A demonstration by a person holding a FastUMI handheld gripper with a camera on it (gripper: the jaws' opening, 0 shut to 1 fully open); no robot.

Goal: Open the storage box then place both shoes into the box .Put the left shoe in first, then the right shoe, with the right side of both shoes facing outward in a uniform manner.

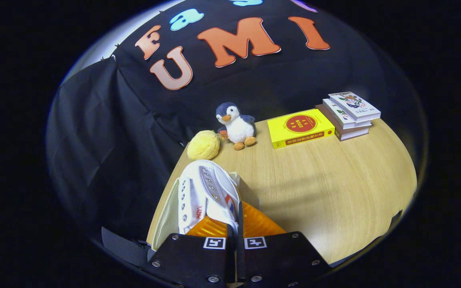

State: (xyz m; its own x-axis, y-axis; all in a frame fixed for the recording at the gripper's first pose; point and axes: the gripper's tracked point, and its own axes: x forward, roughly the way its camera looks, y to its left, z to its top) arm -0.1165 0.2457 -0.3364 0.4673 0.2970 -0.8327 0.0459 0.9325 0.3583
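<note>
Fig.: I have the hand-held gripper (234,228) clenched on a white shoe (204,196), lifted over the table (326,180). Step, I judge: carrying shoe to box; next needs right side turned outward.

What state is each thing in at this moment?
gripper: fingers closed together, pinching the shoe's upper.
white shoe: held, tilted on its side, sole turned away from the fingers.
plush penguin: upright on the table.
yellow ball: resting beside the penguin.
yellow book: flat, closed.
book stack: closed, piled.
</note>
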